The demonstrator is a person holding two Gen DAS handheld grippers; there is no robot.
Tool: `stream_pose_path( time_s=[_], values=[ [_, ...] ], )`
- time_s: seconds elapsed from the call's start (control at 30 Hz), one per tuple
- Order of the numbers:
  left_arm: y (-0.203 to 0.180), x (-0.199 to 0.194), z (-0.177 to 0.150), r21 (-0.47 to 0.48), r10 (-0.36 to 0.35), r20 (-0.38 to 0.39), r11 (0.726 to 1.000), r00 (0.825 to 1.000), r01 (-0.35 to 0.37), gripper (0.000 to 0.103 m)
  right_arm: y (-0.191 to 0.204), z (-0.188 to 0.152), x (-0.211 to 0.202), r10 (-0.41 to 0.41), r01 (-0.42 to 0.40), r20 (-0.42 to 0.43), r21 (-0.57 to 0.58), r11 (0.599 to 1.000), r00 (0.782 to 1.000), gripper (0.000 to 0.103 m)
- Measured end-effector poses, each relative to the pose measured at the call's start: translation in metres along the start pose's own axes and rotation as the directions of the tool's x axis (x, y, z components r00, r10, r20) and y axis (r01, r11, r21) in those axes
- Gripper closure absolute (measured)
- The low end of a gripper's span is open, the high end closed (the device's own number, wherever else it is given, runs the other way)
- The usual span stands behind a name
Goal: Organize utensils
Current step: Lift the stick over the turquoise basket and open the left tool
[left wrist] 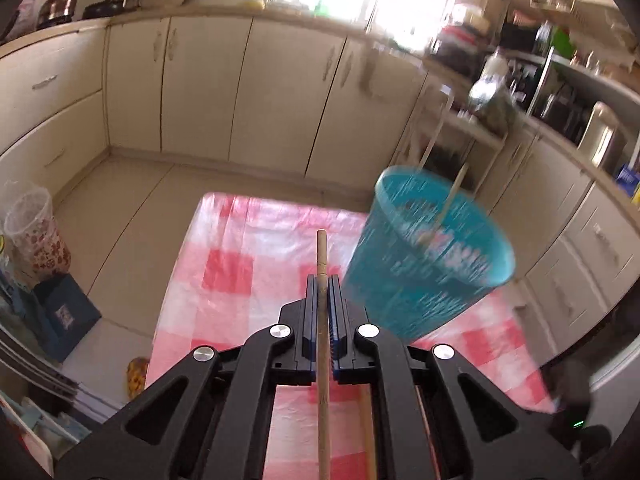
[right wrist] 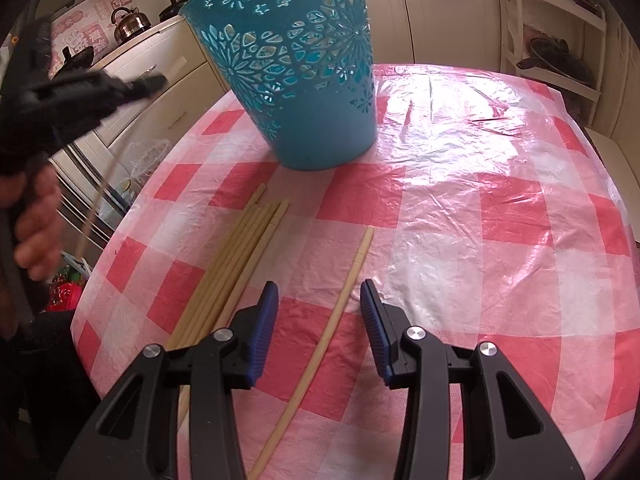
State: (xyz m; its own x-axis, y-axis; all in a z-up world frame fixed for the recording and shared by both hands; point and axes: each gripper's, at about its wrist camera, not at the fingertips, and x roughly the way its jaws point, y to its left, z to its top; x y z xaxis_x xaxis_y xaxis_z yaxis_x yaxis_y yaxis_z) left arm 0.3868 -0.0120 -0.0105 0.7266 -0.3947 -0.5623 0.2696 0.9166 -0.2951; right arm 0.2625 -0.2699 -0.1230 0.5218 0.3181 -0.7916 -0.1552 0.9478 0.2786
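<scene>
A table [right wrist: 460,208] covered in a crinkled red-and-white checked plastic cloth carries a teal cut-out bin [right wrist: 304,80] standing upright toward its far side, a bundle of wooden chopsticks [right wrist: 236,268] nearer, and a single chopstick [right wrist: 332,316] lying apart beside them

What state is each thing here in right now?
Left gripper: shut on one chopstick, lifted.
Right gripper: open, over a single chopstick lying flat.
Blue basket: upright on the table.
Chopstick bundle: lying loose beside the basket.
</scene>
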Motion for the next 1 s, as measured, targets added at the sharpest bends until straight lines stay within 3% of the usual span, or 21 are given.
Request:
stream_pose_path(
  time_s=[0.1,0.23,0.37,0.5,0.63,0.8,0.9,0.97,1.0],
  values=[
    [-0.030,-0.041,0.041,0.012,-0.092,0.194,0.996,0.977,0.091,0.098,0.002,0.000,0.000,-0.009,0.009,0.004,-0.008,1.000,1.000,0.060],
    [-0.071,-0.043,0.074,0.041,-0.144,0.377,0.989,0.915,0.139,0.098,0.003,0.000,0.001,-0.010,0.011,0.010,-0.011,1.000,1.000,0.060],
    [-0.098,-0.010,0.091,0.047,-0.095,0.452,0.996,0.887,0.082,0.098,0.003,-0.001,0.003,-0.004,0.004,0.013,-0.014,1.000,1.000,0.060],
    [-0.111,0.026,0.089,0.031,-0.020,0.458,1.000,0.889,0.006,0.098,0.001,0.000,0.002,0.009,-0.009,0.008,0.002,1.000,1.000,0.060],
    [-0.105,0.047,0.076,0.021,0.013,0.414,0.999,0.910,-0.024,0.098,-0.003,0.000,0.000,0.023,-0.023,0.006,0.017,1.000,1.000,0.060],
    [-0.095,0.051,0.058,0.048,0.023,0.342,0.998,0.940,-0.042,0.098,-0.003,0.000,-0.001,0.023,-0.023,0.004,0.017,1.000,1.000,0.060],
    [-0.082,0.038,0.049,0.045,0.025,0.316,0.998,0.949,-0.041,0.097,-0.004,0.000,-0.002,0.023,-0.023,0.003,0.019,1.000,1.000,0.060],
    [-0.069,0.020,0.041,0.038,0.037,0.315,0.998,0.948,-0.051,0.081,-0.003,0.000,-0.001,0.021,-0.021,0.006,0.017,1.000,1.000,0.060],
    [-0.062,0.009,0.036,0.028,0.055,0.322,0.997,0.945,-0.067,0.056,-0.003,-0.001,-0.001,0.018,-0.018,0.008,0.015,1.000,1.000,0.060]
  ],
)
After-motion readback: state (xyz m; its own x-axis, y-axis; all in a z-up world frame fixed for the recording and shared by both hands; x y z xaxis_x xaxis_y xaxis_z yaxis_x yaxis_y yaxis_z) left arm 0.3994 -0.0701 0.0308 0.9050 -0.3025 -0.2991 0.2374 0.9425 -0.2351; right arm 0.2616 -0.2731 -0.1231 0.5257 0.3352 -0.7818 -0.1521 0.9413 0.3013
